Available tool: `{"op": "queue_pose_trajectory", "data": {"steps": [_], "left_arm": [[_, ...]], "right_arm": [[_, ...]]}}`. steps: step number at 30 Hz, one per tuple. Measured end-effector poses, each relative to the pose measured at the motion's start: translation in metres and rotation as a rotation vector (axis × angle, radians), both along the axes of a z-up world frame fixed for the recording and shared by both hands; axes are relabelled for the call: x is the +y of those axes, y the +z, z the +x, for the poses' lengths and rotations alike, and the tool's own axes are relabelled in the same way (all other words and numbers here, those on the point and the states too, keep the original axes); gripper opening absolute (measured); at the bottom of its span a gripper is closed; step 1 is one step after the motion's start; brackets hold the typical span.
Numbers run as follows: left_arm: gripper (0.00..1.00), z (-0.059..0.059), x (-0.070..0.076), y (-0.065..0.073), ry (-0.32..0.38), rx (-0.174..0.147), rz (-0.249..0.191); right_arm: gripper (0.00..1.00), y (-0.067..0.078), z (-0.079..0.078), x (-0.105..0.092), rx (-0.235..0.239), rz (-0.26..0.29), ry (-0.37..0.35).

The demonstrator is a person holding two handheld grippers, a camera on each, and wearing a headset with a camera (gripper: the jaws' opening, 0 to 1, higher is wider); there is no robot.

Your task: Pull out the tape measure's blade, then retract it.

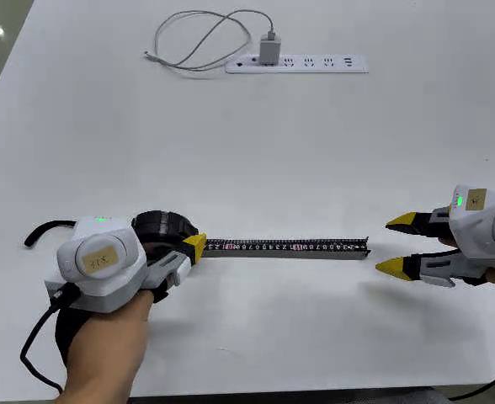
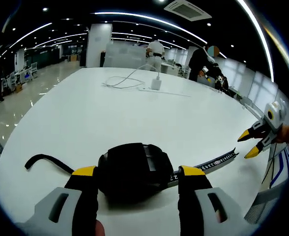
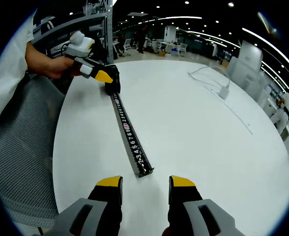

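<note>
Clamped in left gripper (image 2: 137, 171), black tape measure (image 2: 134, 160) half hidden; blade (image 1: 285, 247) out toward 3 o'clock; beyond its tip, right gripper (image 1: 395, 245) open, empty

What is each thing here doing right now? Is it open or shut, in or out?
tape measure: on the table, clamped in the left gripper.
blade: pulled out, lying flat, tip free.
left gripper: shut on the tape measure.
right gripper: open, just past the blade's tip, not touching it.
charger: plugged into the power strip.
</note>
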State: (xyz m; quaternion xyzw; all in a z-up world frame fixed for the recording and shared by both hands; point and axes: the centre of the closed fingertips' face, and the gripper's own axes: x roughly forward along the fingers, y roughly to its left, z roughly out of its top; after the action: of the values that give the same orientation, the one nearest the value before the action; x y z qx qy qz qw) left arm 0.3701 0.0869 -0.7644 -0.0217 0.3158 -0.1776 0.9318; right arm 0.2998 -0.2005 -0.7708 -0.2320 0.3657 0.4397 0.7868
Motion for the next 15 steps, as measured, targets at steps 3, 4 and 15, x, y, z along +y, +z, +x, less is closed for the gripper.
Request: {"op": "queue_pose_trajectory", "data": {"steps": [3, 4, 15], "left_arm": [[0.6, 0.0012, 0.0012, -0.0008, 0.01, 0.004, -0.003], [0.6, 0.0017, 0.0017, -0.0013, 0.012, 0.005, -0.003], [0.59, 0.0023, 0.0016, -0.0037, 0.021, 0.012, 0.003]], "right_arm": [[0.33, -0.0019, 0.0026, 0.0015, 0.003, -0.003, 0.008], [0.33, -0.0023, 0.0032, 0.002, 0.004, -0.002, 0.01], [0.27, -0.0103, 0.0069, 0.0103, 0.021, -0.023, 0.072]]}}
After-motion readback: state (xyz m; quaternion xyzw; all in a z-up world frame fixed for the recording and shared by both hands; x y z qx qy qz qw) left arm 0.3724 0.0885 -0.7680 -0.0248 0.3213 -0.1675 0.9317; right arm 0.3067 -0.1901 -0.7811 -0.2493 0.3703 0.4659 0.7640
